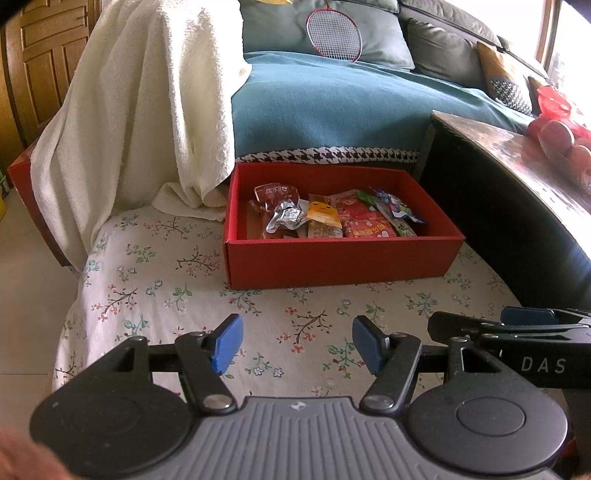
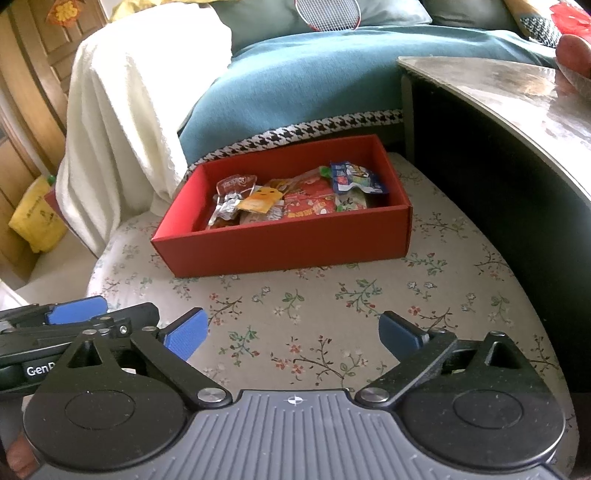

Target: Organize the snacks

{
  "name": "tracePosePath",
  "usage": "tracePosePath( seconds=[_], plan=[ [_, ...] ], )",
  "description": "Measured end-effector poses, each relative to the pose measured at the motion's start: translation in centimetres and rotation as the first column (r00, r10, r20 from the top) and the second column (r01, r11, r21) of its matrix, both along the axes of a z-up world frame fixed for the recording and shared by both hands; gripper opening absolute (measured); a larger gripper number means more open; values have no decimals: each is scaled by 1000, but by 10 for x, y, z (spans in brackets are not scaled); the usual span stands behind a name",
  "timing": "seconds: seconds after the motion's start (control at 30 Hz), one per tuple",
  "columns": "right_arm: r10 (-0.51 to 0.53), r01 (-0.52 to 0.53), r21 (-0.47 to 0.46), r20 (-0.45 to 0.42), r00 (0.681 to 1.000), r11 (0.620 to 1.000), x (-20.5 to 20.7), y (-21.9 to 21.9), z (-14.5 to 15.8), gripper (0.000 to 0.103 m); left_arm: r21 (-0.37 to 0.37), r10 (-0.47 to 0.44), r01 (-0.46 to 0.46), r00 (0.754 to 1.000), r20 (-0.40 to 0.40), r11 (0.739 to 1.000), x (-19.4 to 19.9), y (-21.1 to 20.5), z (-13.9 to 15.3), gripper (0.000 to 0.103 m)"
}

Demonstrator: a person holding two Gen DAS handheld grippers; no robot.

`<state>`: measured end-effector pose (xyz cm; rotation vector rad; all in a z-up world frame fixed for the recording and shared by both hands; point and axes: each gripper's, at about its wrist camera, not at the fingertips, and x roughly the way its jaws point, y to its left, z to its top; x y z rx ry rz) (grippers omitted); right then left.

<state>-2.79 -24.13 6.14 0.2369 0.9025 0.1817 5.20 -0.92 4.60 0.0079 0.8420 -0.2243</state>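
Floral-print cloth (image 1: 155, 295) covers the work surface; its left edge drops off to pale floor, and on the right a dark side table (image 1: 517, 206) w/ a shiny top walls it in. Open stretch of bare cloth runs from both grippers up to the red cardboard box (image 1: 332, 258), which sits at the far side, back wall close to the teal sofa cover (image 1: 332, 110) w/ houndstooth trim. White towel (image 1: 147, 110) hangs down just left of the box, its hem near the box's back-left corner. Snack packets (image 1: 332, 218) lie piled inside the box: an orange-yellow one mid, red ones, a silver foil one at left, a blue one at right. Left gripper (image 1: 297, 347): blue pads apart, nothing between, over bare cloth, box ahead and well clear. Right gripper (image 2: 293, 334): jaws spread wider, also empty, box ahead & slightly left. The two grippers are side by side, close. Packet print too small to read; lower packets hidden by the box's front wall. Badminton racket (image 1: 334, 33) on the sofa, handle cut off at the top edge. Reddish fruit (image 1: 554, 136) on the side table blurred by glare.
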Motion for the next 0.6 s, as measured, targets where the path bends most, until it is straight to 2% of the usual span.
tracePosePath(
  seconds=[0.6],
  plan=[
    [2,-2,0,-8,1000,1000,1,2,-2,101,11,-1,1,1000,0,1000,2,0,-2,58]
  ],
)
